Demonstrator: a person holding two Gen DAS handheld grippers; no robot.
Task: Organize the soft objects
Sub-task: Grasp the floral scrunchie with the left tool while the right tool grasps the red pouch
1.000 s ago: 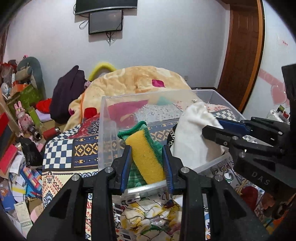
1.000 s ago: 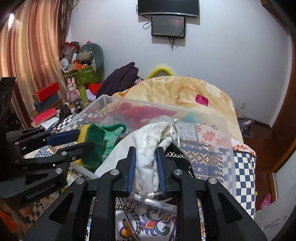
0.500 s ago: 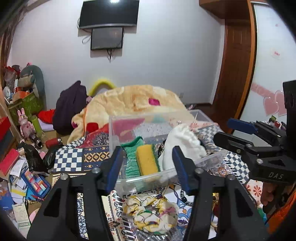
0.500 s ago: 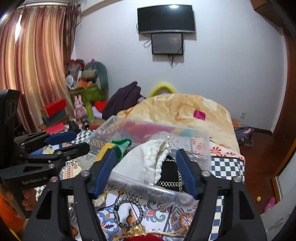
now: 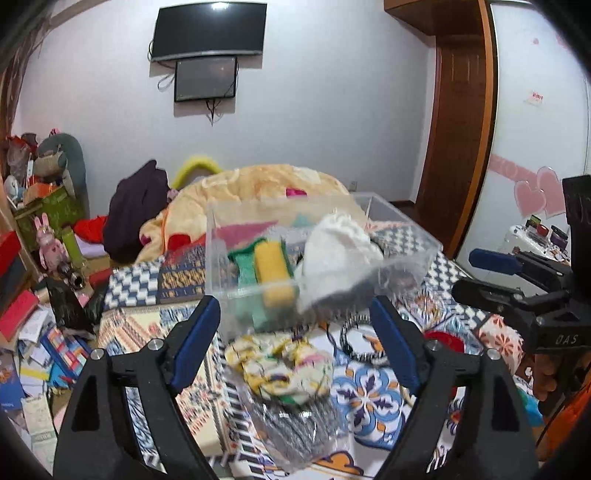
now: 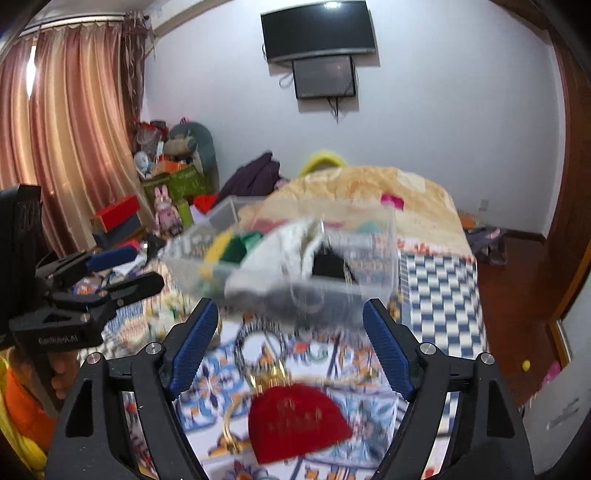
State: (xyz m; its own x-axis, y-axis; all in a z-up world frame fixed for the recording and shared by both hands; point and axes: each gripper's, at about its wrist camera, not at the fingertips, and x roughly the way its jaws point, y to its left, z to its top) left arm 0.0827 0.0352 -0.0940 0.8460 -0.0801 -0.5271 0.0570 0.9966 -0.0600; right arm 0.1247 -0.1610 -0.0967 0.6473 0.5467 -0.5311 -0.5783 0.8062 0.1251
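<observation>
- Both claws have let go: a second ago the left claw [image 5: 295, 328] pinched the yellow-and-green sponge [image 5: 271, 258] and the right claw [image 6: 290, 332] pinched the white cloth [image 5: 340, 247]; now both sets of jaws are opening, nothing between them, and both have drawn back from the clear plastic box [image 5: 402, 251].
- The sponge and the white cloth now sit inside the box, side by side, the cloth bulging over the near rim.
- That likely closes two placements; other soft pieces wait outside the box.
- A floral scrunchie [image 5: 280, 365] lies on the bed just before the left claw; a red pouch [image 6: 297, 421] lies near the right claw, beside a beaded hoop [image 6: 258, 339].
- The surface is a bed under a patterned sheet [image 5: 365, 391], with a peach blanket [image 6: 369, 184] heaped beyond the box.
- The room is cluttered: boxes and toys by the curtains [image 6: 70, 129], a screen [image 6: 317, 29] on the white wall.
</observation>
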